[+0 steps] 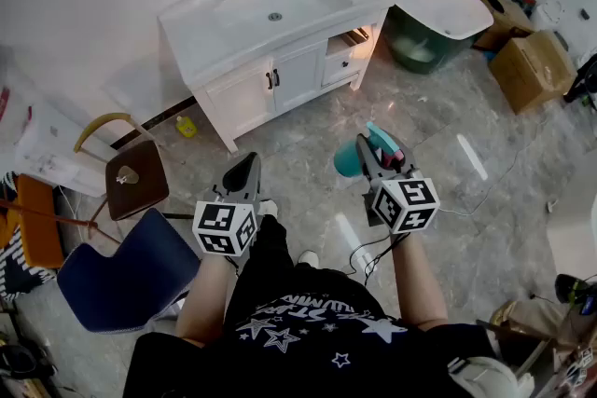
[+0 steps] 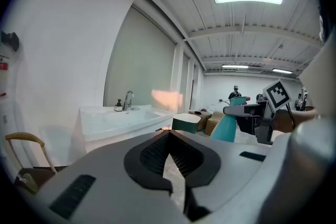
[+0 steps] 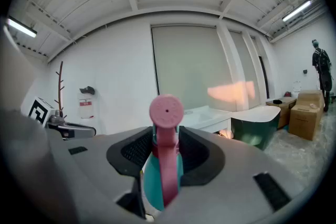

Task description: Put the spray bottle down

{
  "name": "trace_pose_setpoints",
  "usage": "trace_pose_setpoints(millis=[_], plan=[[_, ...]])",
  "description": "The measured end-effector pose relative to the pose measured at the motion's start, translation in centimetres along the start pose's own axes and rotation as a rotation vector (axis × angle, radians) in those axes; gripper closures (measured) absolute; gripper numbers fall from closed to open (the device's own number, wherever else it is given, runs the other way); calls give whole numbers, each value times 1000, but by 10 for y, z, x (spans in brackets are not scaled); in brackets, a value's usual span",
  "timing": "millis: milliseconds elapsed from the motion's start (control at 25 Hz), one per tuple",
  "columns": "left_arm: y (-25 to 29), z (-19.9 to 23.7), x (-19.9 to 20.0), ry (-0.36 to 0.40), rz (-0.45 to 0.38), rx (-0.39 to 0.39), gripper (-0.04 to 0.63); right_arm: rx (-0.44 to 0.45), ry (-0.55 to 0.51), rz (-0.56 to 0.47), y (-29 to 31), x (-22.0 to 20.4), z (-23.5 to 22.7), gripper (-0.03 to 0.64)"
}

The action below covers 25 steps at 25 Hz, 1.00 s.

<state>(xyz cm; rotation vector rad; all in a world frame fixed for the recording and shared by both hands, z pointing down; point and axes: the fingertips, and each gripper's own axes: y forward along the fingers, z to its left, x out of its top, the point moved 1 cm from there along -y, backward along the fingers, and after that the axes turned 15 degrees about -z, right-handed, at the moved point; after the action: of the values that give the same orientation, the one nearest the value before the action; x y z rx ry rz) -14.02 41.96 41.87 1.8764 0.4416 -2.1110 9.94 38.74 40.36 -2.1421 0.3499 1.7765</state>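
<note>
A teal spray bottle (image 1: 349, 157) with a pink nozzle hangs in the air over the marble floor, in front of the person's right side. My right gripper (image 1: 377, 154) is shut on its neck. In the right gripper view the pink nozzle and trigger of the bottle (image 3: 167, 165) stand upright between the dark pads (image 3: 195, 150), with the right gripper (image 3: 167, 140) closed round them. My left gripper (image 1: 245, 169) is held level at the left, shut, with nothing in it. In the left gripper view its own tips (image 2: 168, 136) meet, and the bottle (image 2: 227, 126) shows at the right.
A white vanity (image 1: 280, 75) with a sink and faucet stands ahead against the wall. A green tub with a white lid (image 1: 437, 14) and cardboard boxes (image 1: 530, 68) lie to the right. A wooden chair (image 1: 132, 174) and a blue chair (image 1: 131, 280) stand at the left. Cables run along the floor by the feet.
</note>
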Motion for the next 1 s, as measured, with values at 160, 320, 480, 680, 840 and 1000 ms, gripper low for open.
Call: trace_pose_setpoints(millis=[160, 320, 480, 680, 840, 1000], plan=[[0, -10, -4, -4, 14, -4, 580, -2, 1, -1, -6, 2, -5, 457], [5, -21, -6, 7, 17, -17, 580, -2, 3, 9, -9, -1, -11, 459], [17, -22, -8, 13, 19, -27, 580, -10, 9, 10, -2, -4, -19, 459], [43, -13, -14, -3, 24, -35, 580, -6, -24, -4, 16, -5, -33, 457], [85, 0, -18, -1, 24, -50, 580, -27, -14, -7, 45, -7, -57, 456], [151, 20, -26, 6, 28, -69, 580, -63, -6, -4, 94, -13, -96, 456]])
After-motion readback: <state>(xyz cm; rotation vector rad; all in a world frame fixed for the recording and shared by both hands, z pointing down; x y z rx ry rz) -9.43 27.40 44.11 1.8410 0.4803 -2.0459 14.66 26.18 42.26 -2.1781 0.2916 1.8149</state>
